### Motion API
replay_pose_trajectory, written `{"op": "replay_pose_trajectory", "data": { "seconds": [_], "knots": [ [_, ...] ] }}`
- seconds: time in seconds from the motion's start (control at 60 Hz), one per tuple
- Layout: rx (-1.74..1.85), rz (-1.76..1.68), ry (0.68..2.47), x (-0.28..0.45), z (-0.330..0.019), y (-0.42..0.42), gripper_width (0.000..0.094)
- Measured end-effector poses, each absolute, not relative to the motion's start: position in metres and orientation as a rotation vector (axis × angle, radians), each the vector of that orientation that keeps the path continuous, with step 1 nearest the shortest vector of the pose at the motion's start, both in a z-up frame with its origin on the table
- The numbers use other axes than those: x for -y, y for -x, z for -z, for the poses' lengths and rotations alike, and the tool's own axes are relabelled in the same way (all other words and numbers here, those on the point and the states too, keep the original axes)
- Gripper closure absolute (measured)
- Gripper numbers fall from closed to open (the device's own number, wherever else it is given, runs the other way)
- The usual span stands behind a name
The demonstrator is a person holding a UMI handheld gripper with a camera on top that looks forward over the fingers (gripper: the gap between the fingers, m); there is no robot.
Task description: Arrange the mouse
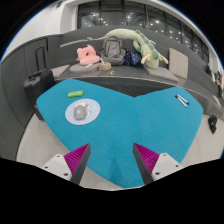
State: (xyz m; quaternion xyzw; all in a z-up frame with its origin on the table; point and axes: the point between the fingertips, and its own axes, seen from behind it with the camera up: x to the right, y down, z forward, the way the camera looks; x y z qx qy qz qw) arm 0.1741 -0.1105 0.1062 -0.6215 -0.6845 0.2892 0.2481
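Note:
A small pale mouse [82,111] with a green spot lies on a round grey disc, on the left part of a teal mat [130,125] that covers the table. My gripper [112,165] is open and empty, held above the near edge of the mat. The pink pads [75,157] stand wide apart with only mat between them. The mouse is beyond the fingers and to the left, well clear of them.
A small green item [75,94] lies on the mat behind the mouse. A small white item [182,100] lies on the mat's right side. Beyond the mat, plush toys sit at the back: a pink one [88,55] and a large green one [128,45].

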Motion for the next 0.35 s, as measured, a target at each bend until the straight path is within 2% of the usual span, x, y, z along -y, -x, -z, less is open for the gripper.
{"op": "replay_pose_trajectory", "data": {
  "seconds": [0.35],
  "knots": [
    [1.865,-0.734,1.708,0.063,-0.091,-0.197,0.0076]
  ]
}}
